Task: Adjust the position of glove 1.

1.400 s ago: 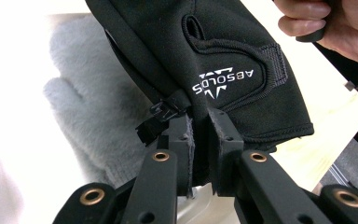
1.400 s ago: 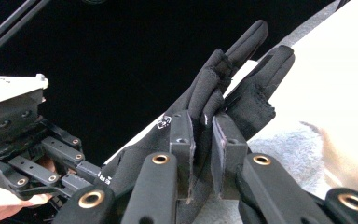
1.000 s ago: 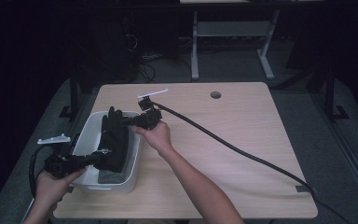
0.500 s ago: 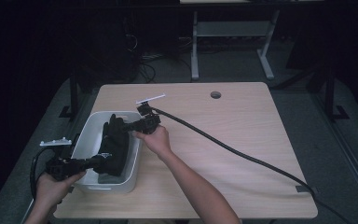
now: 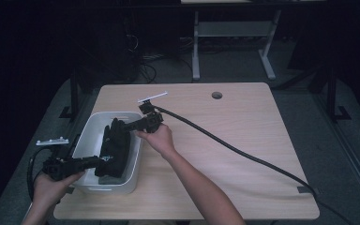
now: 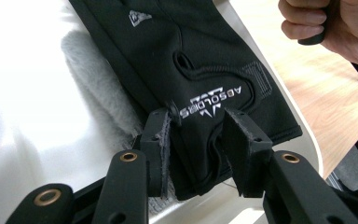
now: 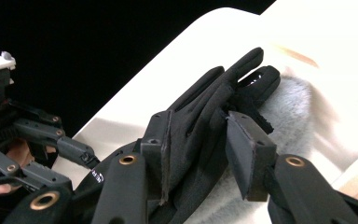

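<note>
Black glove (image 5: 115, 147) lies lengthwise in the white bin (image 5: 86, 138) at the near-left of the surface (image 5: 243, 140), on top of a grey fleecy item (image 6: 95, 86), so it looks like the drop-off step: glove is down in the bin and both grippers are letting go. Left gripper (image 5: 101, 160) comes in from the near-left end at the cuff; its jaws have just been opening, fingers (image 6: 156, 140) now at a moderate gap with the cuff still between them. The left pad may still brush the fabric, the right one stands off, so I read it as released. Right gripper (image 5: 126, 125) reaches in from the far-right over the bin rim at the fingertip end; jaws likewise just been opening, fingers (image 7: 249, 154) apart with the glove's fingers between them, right pad clear of it. Holding one end each makes sense: keeps the glove stretched flat instead of bunching, so it lands laid out along the bin. Cable (image 5: 243, 154) trails off right across the surface, clear of the bin. Likely next: back both grippers out without snagging fabric.
</note>
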Demonstrator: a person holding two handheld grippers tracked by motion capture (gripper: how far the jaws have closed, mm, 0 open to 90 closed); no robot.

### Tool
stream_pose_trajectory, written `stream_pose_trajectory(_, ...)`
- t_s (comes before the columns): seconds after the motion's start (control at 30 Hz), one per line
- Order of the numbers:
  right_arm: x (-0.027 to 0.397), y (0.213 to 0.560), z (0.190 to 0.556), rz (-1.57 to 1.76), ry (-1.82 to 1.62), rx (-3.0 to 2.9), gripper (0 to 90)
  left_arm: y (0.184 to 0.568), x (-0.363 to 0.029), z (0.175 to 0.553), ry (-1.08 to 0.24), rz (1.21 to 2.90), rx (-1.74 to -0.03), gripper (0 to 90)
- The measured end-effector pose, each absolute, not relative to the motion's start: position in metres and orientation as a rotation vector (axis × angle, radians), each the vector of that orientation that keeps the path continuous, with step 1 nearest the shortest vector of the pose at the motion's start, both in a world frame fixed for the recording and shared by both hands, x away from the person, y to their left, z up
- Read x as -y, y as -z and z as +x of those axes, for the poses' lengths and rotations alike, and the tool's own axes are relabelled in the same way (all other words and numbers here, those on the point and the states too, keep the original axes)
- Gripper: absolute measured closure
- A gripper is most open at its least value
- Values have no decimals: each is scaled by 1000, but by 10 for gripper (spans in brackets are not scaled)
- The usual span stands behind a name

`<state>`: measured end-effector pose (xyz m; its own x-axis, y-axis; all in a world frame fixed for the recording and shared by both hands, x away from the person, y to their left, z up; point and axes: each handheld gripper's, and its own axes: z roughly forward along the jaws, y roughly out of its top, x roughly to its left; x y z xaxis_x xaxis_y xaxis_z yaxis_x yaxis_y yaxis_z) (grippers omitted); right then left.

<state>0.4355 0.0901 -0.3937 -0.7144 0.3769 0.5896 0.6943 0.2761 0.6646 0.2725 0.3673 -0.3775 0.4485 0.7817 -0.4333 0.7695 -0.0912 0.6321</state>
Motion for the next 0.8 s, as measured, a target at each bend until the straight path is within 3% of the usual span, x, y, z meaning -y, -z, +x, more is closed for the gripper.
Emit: stream_pose_trajectory(0.8, -74, 366, 430, -936, 1450, 2266, 528, 358, -357, 275, -45, 1841, -1258, 599)
